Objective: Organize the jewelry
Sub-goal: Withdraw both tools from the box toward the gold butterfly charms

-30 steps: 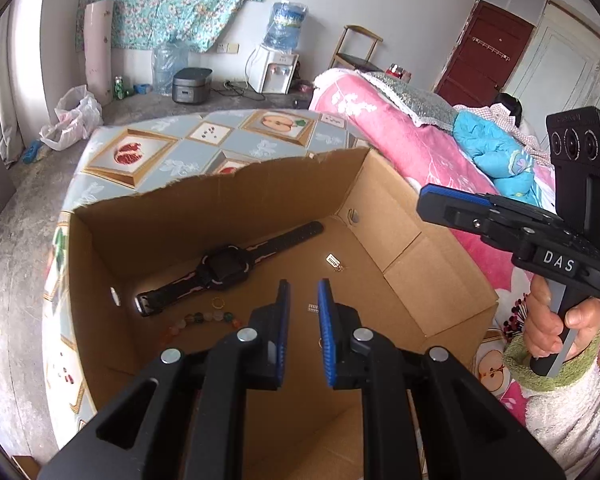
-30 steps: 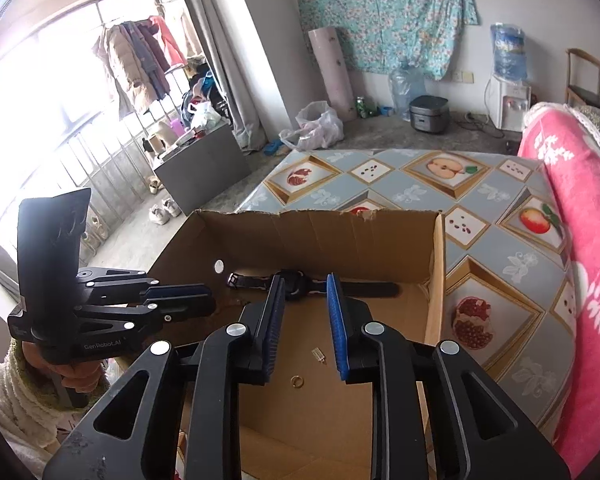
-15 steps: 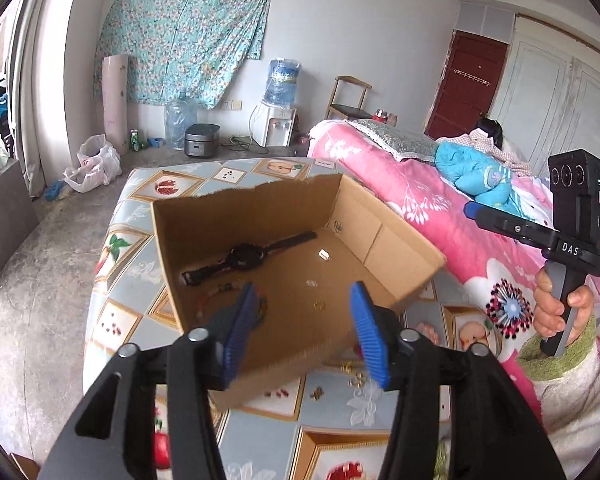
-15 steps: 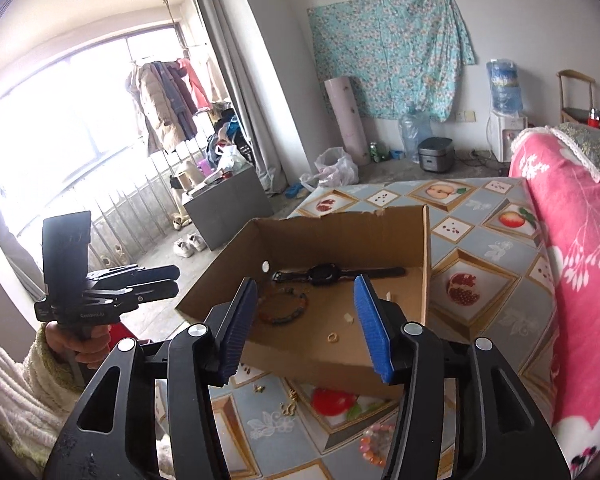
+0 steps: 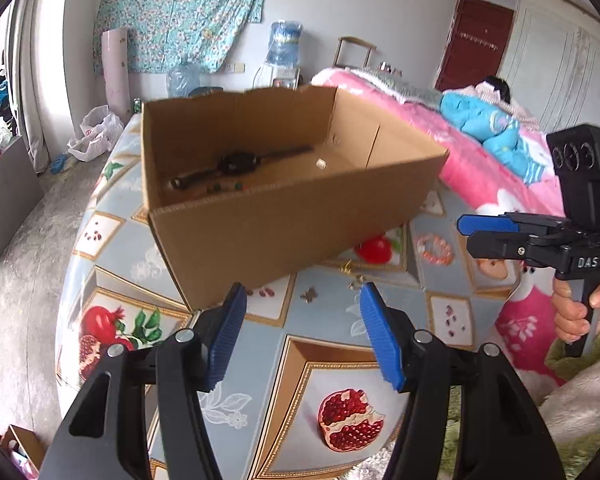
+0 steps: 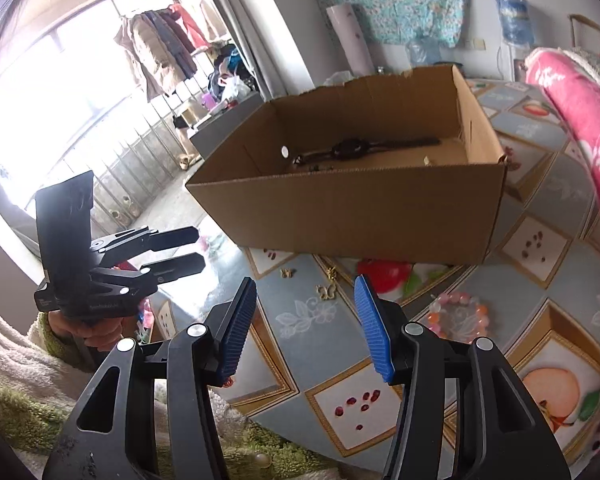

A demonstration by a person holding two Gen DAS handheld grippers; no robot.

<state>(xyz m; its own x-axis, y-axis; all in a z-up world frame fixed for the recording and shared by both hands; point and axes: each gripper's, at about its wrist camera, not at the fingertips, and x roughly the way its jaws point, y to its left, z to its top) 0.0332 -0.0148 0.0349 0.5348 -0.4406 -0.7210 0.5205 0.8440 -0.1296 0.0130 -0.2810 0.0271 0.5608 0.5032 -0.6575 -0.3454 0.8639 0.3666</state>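
Three small gold charms (image 6: pixel 326 291) and one pink bead bracelet (image 6: pixel 458 312) lie loose on the fruit-print cloth (image 5: pixel 324 364) of the bed, just in front of the one cardboard box (image 5: pixel 276 224). We judge they wait there to be gathered in. One black watch (image 5: pixel 236 162) already rests on the box floor with a few beads (image 5: pixel 224 187) beside it and one small pale piece (image 5: pixel 321 164) apart, so we take the box for the collecting place. Our two grippers hang over the loose pieces: the left gripper (image 5: pixel 300 338) has its jaws spread with nothing between them, having just been opening, and the right gripper (image 6: pixel 304 326) likewise, ready, we think, for the next pick.
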